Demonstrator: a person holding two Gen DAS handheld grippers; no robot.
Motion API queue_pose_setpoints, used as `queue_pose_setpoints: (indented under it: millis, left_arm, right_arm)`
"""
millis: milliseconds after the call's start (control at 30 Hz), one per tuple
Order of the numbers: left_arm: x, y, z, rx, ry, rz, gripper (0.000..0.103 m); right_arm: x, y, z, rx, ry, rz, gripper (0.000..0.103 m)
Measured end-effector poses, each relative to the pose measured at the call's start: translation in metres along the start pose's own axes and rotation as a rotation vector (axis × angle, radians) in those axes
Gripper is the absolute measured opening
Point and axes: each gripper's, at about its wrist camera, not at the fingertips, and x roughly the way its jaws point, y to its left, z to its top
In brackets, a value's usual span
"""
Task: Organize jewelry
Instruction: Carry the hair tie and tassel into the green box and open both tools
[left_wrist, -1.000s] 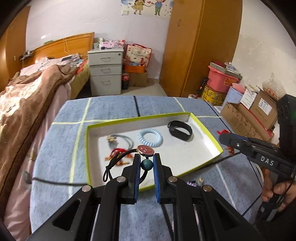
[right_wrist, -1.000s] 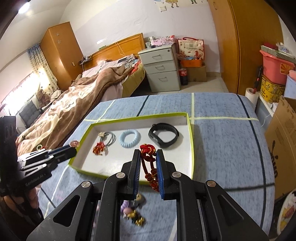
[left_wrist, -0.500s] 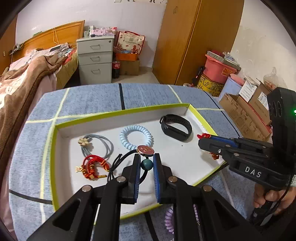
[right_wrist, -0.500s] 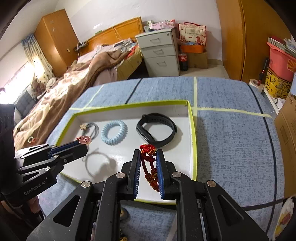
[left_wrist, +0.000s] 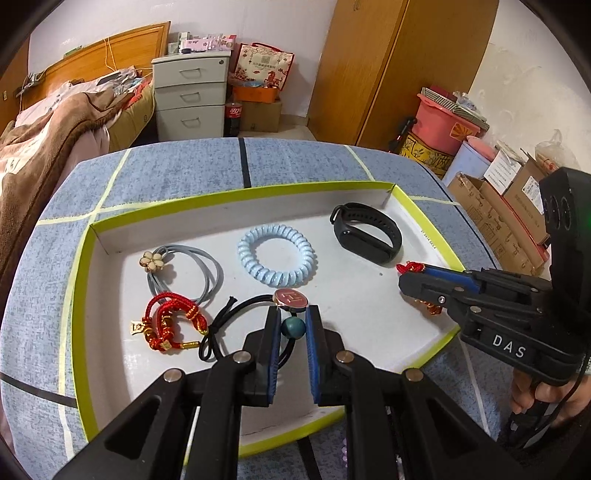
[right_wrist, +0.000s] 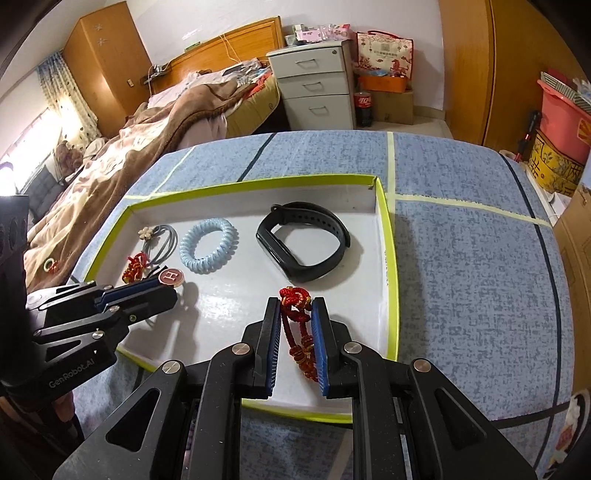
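— Where was the black hair tie (left_wrist: 236, 317) relative to the left gripper (left_wrist: 293, 328)?
— Pinched between its narrow jaws by the teal bead (left_wrist: 293, 328), cord hanging over the green-rimmed tray (left_wrist: 79, 280).
— And the right gripper (right_wrist: 294, 325)?
— Clamped on a red knotted bracelet (right_wrist: 295, 314), over the tray near its right wall, below the black fitness band (right_wrist: 303, 240).

Bedroom interior, white walls.
A bed (right_wrist: 155, 122) with brown blanket, grey drawer unit (right_wrist: 314, 85), wooden wardrobe (left_wrist: 399, 70), curtained window (right_wrist: 55, 107) and stacked cardboard boxes (left_wrist: 498, 206) are recorded.
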Motion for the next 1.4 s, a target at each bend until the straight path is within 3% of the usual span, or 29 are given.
queue_pose_setpoints:
  millis: [400, 567, 767, 1333, 1400]
  left_arm:
    - [0.001, 0.004, 0.000, -0.019, 0.005, -0.008, 0.014]
    - [-0.001, 0.004, -0.001, -0.023, -0.003, -0.006, 0.029]
    - [-0.010, 0.004, -0.001, -0.020, -0.020, 0.000, 0.033]
    - [-0.059, 0.004, -0.021, -0.025, -0.088, 0.013, 0.049]
    - [-0.066, 0.006, -0.025, -0.032, -0.093, 0.018, 0.049]
  right_arm:
    - [-0.003, 0.001, 0.002, -0.002, 0.001, -0.018, 0.019]
    - [-0.004, 0.001, 0.002, -0.001, -0.007, -0.020, 0.020]
    - [-0.009, 0.001, 0.001, 0.008, -0.022, -0.020, 0.032]
    - [-0.049, 0.013, -0.014, 0.016, -0.101, -0.011, 0.035]
    - [-0.056, 0.015, -0.017, 0.014, -0.113, -0.014, 0.044]
